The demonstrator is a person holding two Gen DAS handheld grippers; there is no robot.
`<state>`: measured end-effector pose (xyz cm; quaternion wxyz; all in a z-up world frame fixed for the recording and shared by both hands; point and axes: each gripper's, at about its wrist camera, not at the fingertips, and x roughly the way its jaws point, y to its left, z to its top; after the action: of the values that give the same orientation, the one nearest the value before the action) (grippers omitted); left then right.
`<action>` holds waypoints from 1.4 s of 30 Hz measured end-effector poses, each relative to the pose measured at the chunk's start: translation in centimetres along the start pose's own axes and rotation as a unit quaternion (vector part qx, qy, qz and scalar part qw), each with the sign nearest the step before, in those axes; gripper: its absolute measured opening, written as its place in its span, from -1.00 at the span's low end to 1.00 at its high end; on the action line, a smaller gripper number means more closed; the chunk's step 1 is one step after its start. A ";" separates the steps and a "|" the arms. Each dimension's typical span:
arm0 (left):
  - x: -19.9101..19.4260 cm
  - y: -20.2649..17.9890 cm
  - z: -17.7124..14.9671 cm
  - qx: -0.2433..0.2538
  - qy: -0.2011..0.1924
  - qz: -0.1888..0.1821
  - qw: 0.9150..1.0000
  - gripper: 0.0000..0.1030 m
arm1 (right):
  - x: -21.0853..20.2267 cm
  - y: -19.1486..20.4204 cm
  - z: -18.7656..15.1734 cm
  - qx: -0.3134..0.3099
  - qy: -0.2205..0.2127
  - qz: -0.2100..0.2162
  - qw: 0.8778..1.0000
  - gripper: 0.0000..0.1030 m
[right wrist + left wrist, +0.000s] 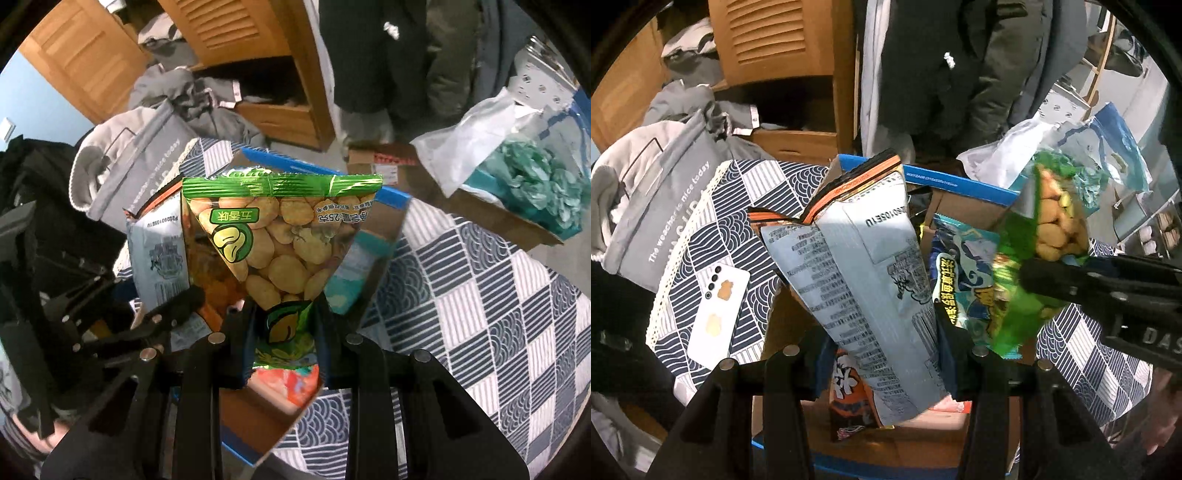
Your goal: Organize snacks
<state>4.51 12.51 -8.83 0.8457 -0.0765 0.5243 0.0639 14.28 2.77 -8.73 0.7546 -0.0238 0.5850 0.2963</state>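
My left gripper (pixel 882 365) is shut on a grey and orange snack bag (pixel 864 266), held upright over an open cardboard box with blue edges (pixel 960 184). My right gripper (pixel 284 343) is shut on the bottom of a green bean snack bag (pixel 280 236), held over the same box (pixel 391 195); that bag also shows in the left wrist view (pixel 1045 236), with the right gripper (pixel 1108 288) coming in from the right. A blue snack bag (pixel 964 273) and an orange one (pixel 849 398) stand inside the box.
The box sits on a blue-and-white patterned cloth (pixel 480 295). A white phone (pixel 718 314) lies on the cloth at the left, beside a grey fabric bag (pixel 657 206). A second cardboard box with teal packets (pixel 539 195) stands at the right. A wooden cabinet (pixel 783 44) is behind.
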 end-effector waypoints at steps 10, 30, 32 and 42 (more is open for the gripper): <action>-1.5 -0.1 -0.1 0.005 -0.019 0.011 1.000 0.38 | -0.1 1.2 0.7 -0.013 -0.025 -0.019 0.999 -0.13; -8.2 -0.9 -0.6 0.005 -0.085 0.021 0.996 0.70 | -8.7 1.7 -3.2 -0.031 -0.143 -0.076 0.986 0.33; -8.9 -0.9 -0.7 0.004 -0.094 0.019 0.995 0.70 | -9.1 1.6 -3.8 -0.035 -0.150 -0.078 0.985 0.33; -9.9 -1.3 -1.0 0.010 -0.104 0.030 0.994 0.71 | -9.5 -0.4 -6.3 -0.011 -0.155 -0.071 0.985 0.34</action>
<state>-0.47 10.73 -0.31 0.8939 -0.0450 0.4364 0.0915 7.62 -3.93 -2.29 0.8550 -0.0271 0.4544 0.2486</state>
